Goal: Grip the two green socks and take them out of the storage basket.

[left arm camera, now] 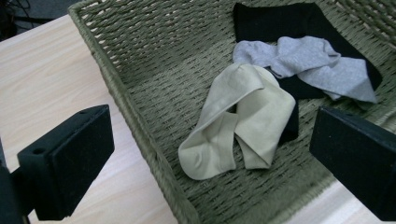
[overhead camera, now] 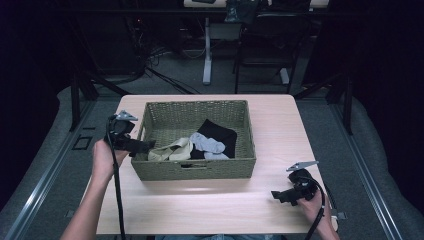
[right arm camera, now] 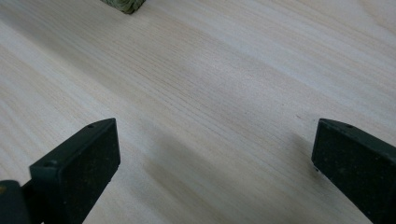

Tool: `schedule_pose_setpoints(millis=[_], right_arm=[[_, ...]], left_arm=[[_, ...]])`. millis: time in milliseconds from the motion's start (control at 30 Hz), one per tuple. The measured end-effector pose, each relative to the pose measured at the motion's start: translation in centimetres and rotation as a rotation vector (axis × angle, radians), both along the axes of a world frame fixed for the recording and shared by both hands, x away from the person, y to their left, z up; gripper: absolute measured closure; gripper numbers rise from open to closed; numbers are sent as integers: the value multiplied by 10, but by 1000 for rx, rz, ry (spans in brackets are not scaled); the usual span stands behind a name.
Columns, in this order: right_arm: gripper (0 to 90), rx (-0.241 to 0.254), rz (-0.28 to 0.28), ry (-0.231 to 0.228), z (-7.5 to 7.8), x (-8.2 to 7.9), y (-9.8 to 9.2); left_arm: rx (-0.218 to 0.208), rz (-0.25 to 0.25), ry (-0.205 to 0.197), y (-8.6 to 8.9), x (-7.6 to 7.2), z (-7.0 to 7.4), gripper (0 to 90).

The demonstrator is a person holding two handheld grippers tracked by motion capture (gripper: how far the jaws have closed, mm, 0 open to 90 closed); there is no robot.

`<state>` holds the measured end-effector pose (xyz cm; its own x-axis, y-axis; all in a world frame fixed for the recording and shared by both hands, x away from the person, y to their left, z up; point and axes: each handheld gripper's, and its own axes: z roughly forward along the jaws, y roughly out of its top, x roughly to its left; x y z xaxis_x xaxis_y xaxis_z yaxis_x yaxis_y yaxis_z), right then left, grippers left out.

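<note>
A green woven basket (overhead camera: 195, 170) sits mid-table, holding a beige pair of socks (overhead camera: 172, 150), a grey pair (overhead camera: 207, 144) and a black garment (overhead camera: 220, 134). In the left gripper view the beige socks (left arm camera: 243, 121) lie folded on the basket floor (left arm camera: 159, 70), the grey socks (left arm camera: 308, 63) on top of the black cloth (left arm camera: 280, 21). My left gripper (overhead camera: 145, 146) hangs over the basket's left rim, open and empty (left arm camera: 210, 158). My right gripper (overhead camera: 276, 195) rests low over bare table at the front right, open with nothing between its jaws (right arm camera: 215, 163).
The light wood table (overhead camera: 280, 130) has free room right of and in front of the basket. A basket corner (right arm camera: 123, 4) shows far off in the right gripper view. Beyond the table are a chair and desk legs (overhead camera: 207, 50) on grey floor.
</note>
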<state>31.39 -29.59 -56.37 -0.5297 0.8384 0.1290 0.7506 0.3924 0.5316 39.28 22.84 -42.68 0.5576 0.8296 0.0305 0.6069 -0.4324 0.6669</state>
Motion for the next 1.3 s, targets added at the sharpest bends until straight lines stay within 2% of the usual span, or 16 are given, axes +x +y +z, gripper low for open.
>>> schedule_pose_setpoints(millis=[133,200,267,300,367,433,600,667,733,867,933,967,1033,1200,1233,1300], right_arm=[[5,-10,6,2,0,0,1],[5,-10,8,6,0,0,1],[6,-9,6,4,-1,0,2],[6,-8,5,7,-1,0,2],[6,-9,6,4,-1,0,2],[8,-9,6,7,-1,0,2],[19,-14,3,4,-1,0,3],[19,-11,10,9,0,0,2],[19,-9,11,9,0,0,2],[18,-12,15,14,0,0,2],[18,-12,16,15,0,0,2],[18,-11,16,15,0,0,2],[18,-11,16,14,0,0,2],[18,-11,18,17,0,0,2],[18,-10,20,16,-1,0,3],[18,-10,21,17,-1,0,3]], left_arm=[[6,-34,23,-8,10,-3,0],[8,-80,38,-13,16,-6,0],[23,-101,49,-20,21,-10,1],[49,-117,69,-27,27,-14,1],[53,-128,76,-30,29,-16,4],[70,-138,125,-38,38,-22,16],[103,-137,152,-49,47,-32,53],[118,-134,164,-53,52,-37,131],[131,-136,179,-57,56,-41,157],[204,-165,242,-66,61,-50,258],[222,-167,261,-69,62,-52,289],[251,-161,278,-73,63,-58,328],[263,-148,293,-74,65,-62,400],[313,-120,307,-77,66,-68,676],[332,-104,290,-77,66,-68,731],[331,-96,285,-77,67,-68,770]])
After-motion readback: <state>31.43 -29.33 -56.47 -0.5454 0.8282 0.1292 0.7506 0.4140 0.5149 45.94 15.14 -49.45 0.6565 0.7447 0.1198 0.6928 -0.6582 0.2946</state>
